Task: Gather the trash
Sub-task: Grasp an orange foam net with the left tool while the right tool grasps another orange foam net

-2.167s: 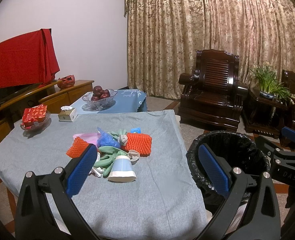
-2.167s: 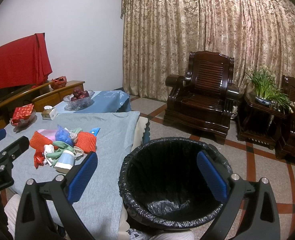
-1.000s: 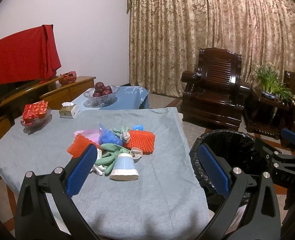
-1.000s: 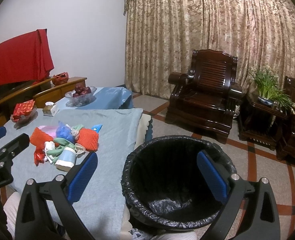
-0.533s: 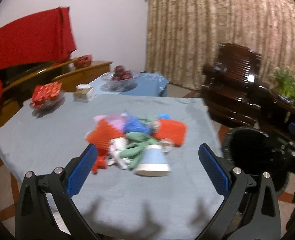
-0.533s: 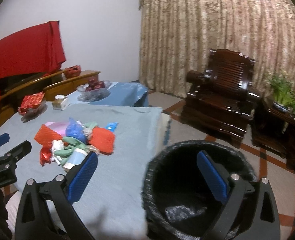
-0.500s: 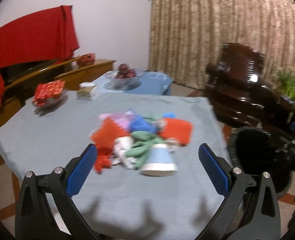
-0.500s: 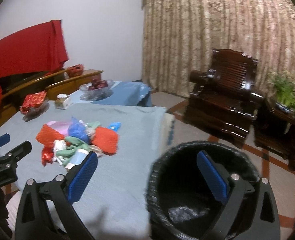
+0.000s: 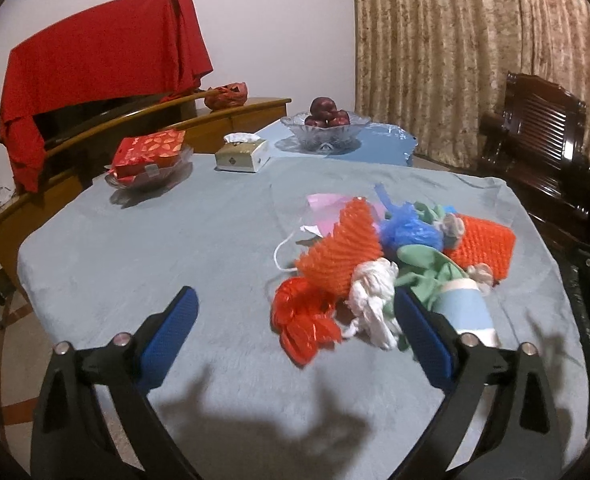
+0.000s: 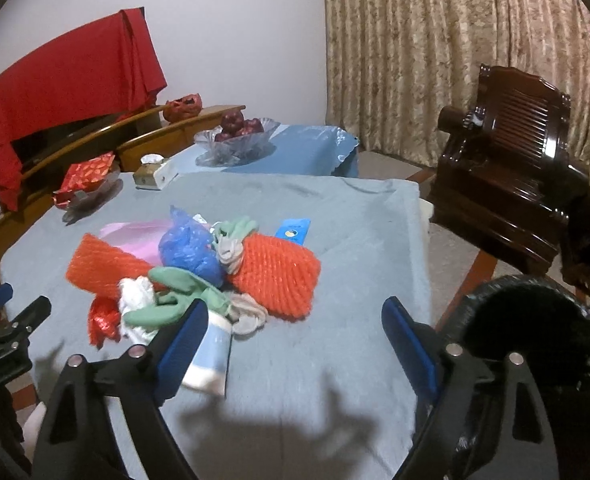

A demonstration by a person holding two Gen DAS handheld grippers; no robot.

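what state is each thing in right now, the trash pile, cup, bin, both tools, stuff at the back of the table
left tool: closing, nothing between the pads
right tool: closing, nothing gripped
paper cup: tipped on its side at the pile's near edge
orange foam nets: lying flat in the pile
blue plastic bag: crumpled
green gloves: limp, tangled
trash bin: open, black liner in
tissue box: tissue sticking out
fruit bowl: holding dark red fruit

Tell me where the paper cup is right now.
The paper cup lies on its side at the near edge of the trash pile, on the grey tablecloth. In the right wrist view it sits low and left, beside the green gloves.
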